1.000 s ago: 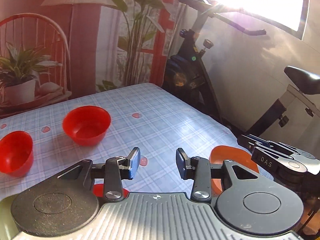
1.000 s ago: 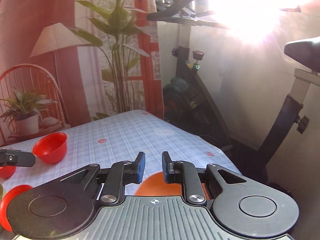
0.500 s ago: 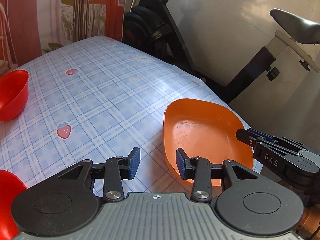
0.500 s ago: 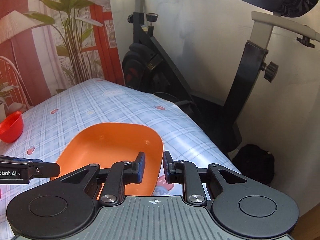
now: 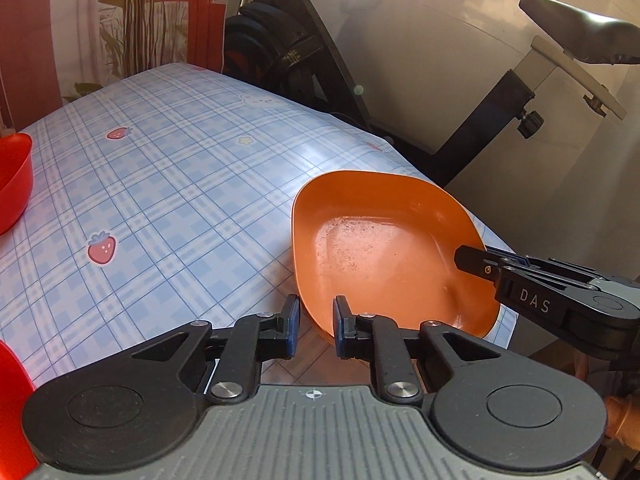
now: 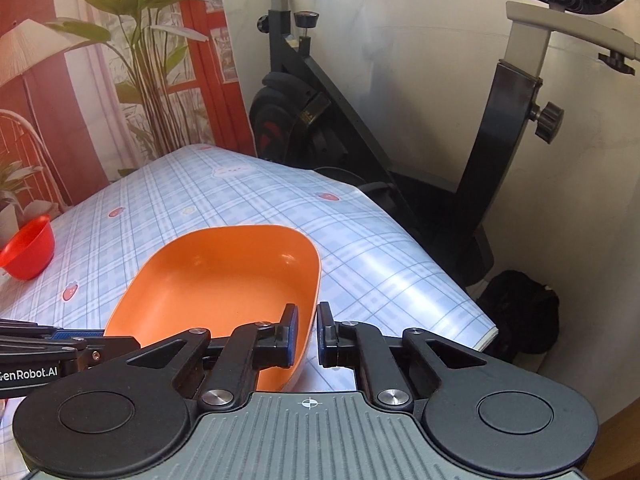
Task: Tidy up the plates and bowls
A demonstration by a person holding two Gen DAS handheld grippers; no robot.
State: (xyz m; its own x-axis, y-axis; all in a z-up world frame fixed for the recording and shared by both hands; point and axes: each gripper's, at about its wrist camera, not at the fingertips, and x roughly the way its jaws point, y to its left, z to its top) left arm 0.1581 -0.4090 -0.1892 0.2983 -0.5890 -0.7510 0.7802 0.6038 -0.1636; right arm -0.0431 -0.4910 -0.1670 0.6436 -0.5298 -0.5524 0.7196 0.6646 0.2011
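Evidently readying a two-sided lift, both narrowly parted grippers, left gripper (image 5: 316, 322) and right gripper (image 6: 307, 330), straddle the orange plate's (image 6: 216, 272) rim, gripping nothing.

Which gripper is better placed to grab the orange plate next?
Either could, but right looks better: the right gripper, open, has the orange rounded plastic plate's rim between its fingers. The left gripper, open, straddles the near edge less squarely.

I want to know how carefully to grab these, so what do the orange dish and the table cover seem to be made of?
Orange dish: probably plastic, with one even colour, a thin rounded rim and soft glossy highlights; its bottom looks scuffed and speckled.
Table cover: probably wipeable vinyl or oilcloth, a printed blue check with strawberries and broad shiny glare patches.
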